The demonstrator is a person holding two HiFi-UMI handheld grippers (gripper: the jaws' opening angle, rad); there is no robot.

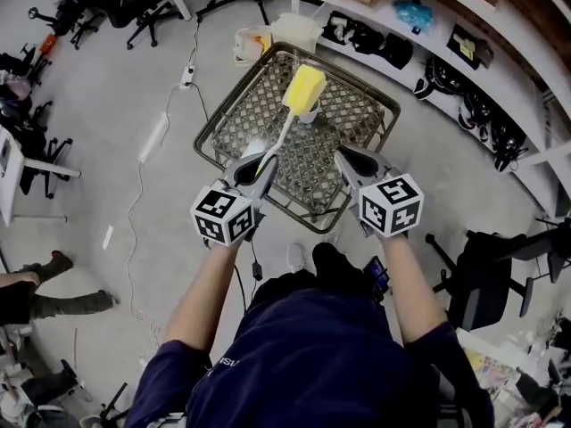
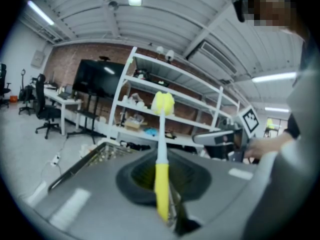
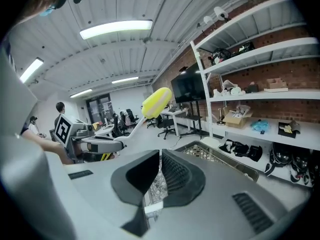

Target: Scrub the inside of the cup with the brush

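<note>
Brush (image 1: 287, 125) with a yellow sponge head juts forward from the left gripper (image 1: 265, 164), whose jaws are clamped on its yellow handle. The head is poised over a wire-mesh tray (image 1: 235, 95), where a small pale cup (image 1: 311, 114) stands partly hidden behind it. Beside the left gripper, above the tray's near edge, the right gripper (image 1: 344, 160) has its jaws closed together with nothing between them.
</note>
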